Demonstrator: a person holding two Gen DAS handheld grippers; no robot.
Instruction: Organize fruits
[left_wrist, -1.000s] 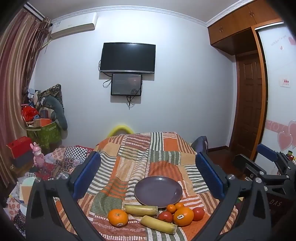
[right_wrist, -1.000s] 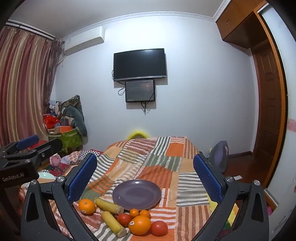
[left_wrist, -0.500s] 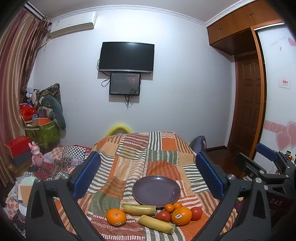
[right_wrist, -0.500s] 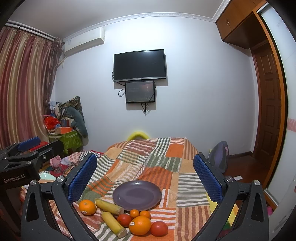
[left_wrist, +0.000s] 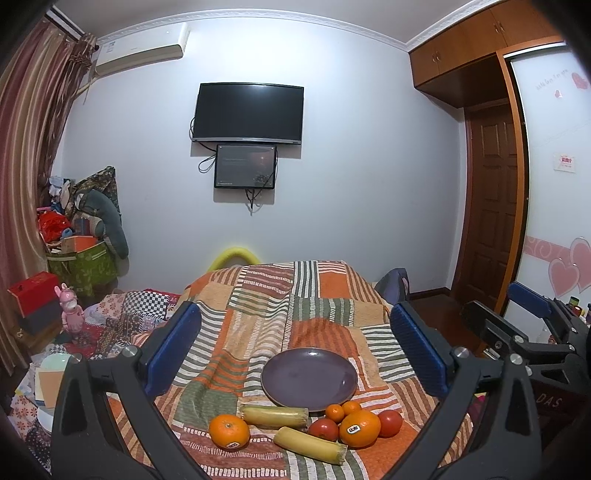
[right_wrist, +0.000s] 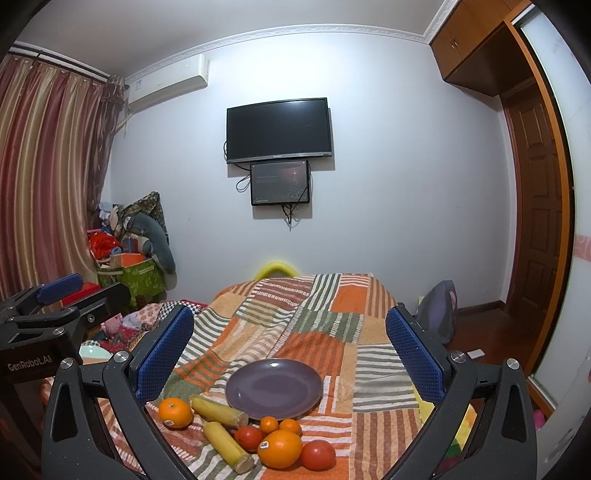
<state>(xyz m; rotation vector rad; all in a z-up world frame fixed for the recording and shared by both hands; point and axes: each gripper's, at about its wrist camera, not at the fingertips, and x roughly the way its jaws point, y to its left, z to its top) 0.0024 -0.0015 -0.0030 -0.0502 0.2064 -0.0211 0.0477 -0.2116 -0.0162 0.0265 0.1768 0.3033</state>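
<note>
An empty purple plate (left_wrist: 309, 379) (right_wrist: 274, 387) lies on a striped patchwork blanket (left_wrist: 317, 306). In front of it lie two oranges (left_wrist: 229, 431) (left_wrist: 359, 428), two small tangerines (left_wrist: 335, 412), two red tomatoes (left_wrist: 390, 423) (left_wrist: 323, 429) and two banana pieces (left_wrist: 275, 415) (left_wrist: 309, 444). My left gripper (left_wrist: 295, 347) is open and empty, held above and before the fruit. My right gripper (right_wrist: 290, 349) is open and empty too, to the right of the left one. The big orange (right_wrist: 279, 448) lies nearest in the right wrist view.
The blanket (right_wrist: 332, 314) covers a raised surface. Clutter, a green box (left_wrist: 83, 264) and a pink toy (left_wrist: 70, 308) lie at the left. A wooden door (left_wrist: 491, 206) is at the right. A TV (left_wrist: 249, 112) hangs on the far wall.
Both views have shifted only slightly; the fruit and plate sit a little lower-left in the left wrist view. Nothing was taken hold of or moved.
</note>
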